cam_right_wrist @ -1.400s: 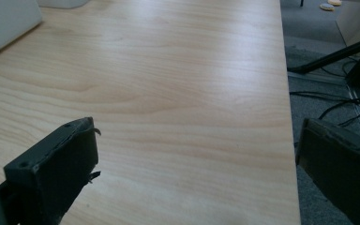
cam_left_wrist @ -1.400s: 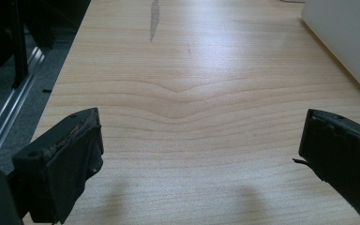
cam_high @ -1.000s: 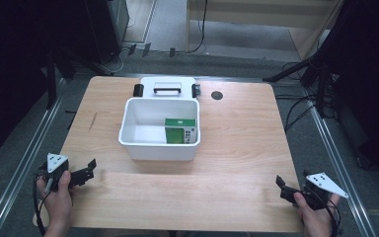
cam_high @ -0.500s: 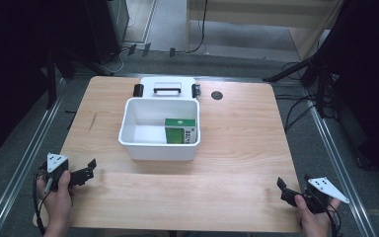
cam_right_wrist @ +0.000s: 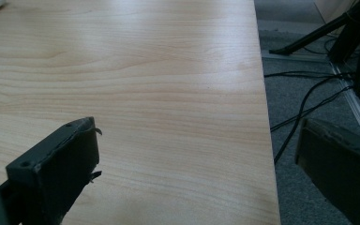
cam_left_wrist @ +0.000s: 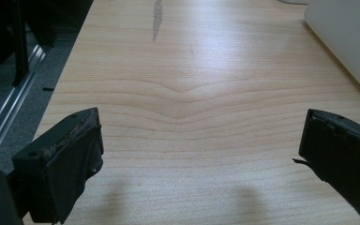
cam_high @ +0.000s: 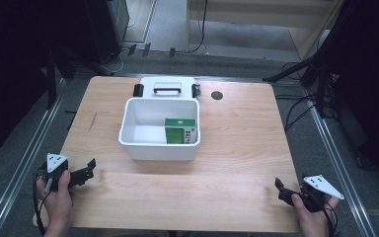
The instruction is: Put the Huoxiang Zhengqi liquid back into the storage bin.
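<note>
Left tongs [cam_high: 88, 169] at near-left worktop [cam_high: 237, 148] corner, spread wide, empty. Right tongs [cam_high: 280, 190] at near-right edge, likewise. White bin [cam_high: 159, 148] mid-worktop, green box [cam_high: 180, 131] inside, lid [cam_high: 168, 86] behind.

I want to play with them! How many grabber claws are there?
2. The left gripper is at the table's near left corner, the right gripper at its near right corner.

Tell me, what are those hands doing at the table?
A person holds a left tool and a right tool, both open and holding nothing, near the table's front corners. In the middle sits a white bin with a green box inside. A white lid lies behind it.
</note>
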`<state>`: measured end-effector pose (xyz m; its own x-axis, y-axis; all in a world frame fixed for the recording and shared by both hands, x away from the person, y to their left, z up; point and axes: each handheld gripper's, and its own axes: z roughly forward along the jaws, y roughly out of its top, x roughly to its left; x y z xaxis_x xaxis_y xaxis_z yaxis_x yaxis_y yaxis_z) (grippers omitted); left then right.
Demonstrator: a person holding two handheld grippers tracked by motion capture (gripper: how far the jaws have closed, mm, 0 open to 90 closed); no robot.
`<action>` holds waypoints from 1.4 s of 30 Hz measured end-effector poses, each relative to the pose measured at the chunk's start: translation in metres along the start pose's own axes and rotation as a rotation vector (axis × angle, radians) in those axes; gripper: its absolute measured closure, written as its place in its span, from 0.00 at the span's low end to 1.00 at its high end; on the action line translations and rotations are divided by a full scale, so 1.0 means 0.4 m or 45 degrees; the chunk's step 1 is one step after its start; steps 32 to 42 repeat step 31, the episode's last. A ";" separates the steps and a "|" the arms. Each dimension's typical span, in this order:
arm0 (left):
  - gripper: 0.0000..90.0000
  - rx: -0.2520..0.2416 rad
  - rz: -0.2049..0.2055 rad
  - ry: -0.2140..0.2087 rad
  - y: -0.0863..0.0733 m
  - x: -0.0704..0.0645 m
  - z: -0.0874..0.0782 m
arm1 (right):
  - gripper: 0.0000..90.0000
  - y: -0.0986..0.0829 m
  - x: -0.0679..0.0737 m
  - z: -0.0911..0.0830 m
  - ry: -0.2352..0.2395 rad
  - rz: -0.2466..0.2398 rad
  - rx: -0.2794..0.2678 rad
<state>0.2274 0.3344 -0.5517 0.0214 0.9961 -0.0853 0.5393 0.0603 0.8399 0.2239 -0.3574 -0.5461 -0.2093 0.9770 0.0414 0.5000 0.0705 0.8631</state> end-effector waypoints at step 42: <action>0.01 0.009 0.007 -0.009 0.001 -0.001 0.002 | 0.00 0.002 -0.001 0.006 0.006 0.011 0.036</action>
